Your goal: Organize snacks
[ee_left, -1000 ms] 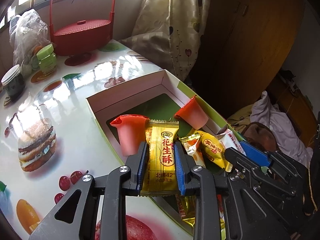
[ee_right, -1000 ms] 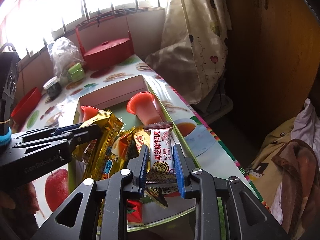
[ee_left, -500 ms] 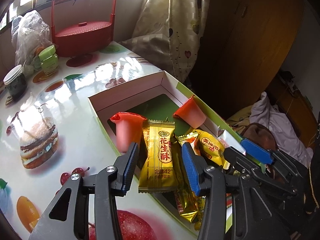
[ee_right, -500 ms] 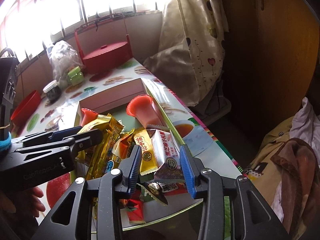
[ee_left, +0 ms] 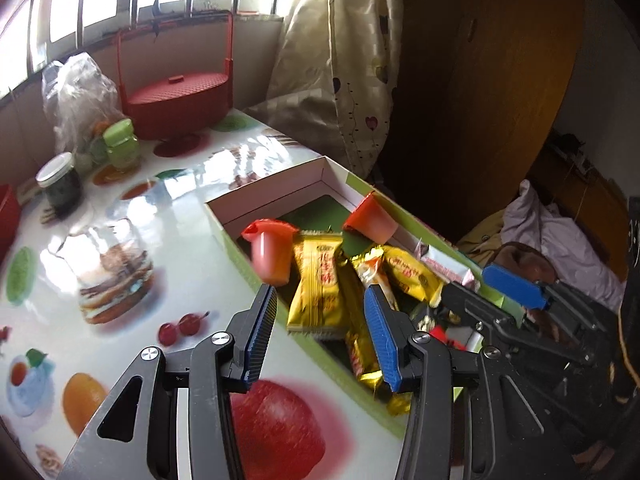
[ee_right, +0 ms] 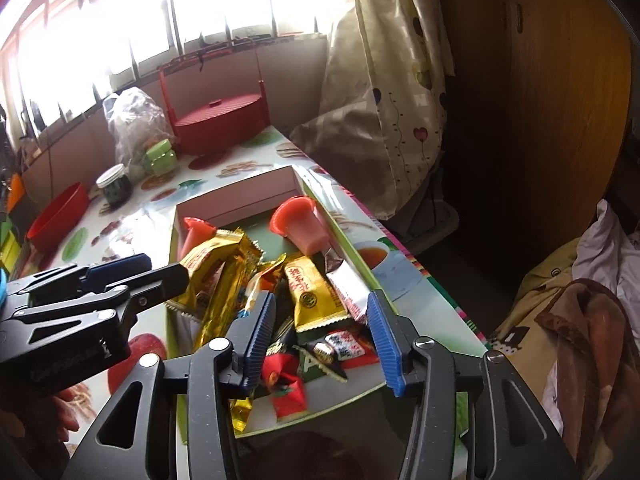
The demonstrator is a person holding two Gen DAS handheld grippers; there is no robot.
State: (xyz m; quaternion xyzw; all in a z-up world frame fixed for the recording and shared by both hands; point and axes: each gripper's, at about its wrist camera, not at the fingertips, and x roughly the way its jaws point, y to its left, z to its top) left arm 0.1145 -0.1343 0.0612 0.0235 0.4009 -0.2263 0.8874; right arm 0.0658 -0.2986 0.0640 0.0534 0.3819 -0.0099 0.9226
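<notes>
Both grippers are angled down over the snack box (ee_left: 340, 168). The left gripper (ee_left: 320, 320) and right gripper (ee_right: 322, 318) have just been opening; nothing is gripped. The yellow peanut-crisp packet (ee_left: 318, 280) lies loose between the left pads, and the white sesame packet (ee_right: 348, 284) lies beside the right pad. Red jelly cups (ee_right: 298, 226) stand beyond.

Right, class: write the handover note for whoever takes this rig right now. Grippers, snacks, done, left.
Left gripper: open, fingers just spread, nothing held; yellow snack packet lies in the box beyond it.
Right gripper: open, just spread, empty; white snack packet dropped in the box.
Done: both packets and two red jelly cups are in the box.
Left: tidy the heaped snacks; none show loose on the table.
</notes>
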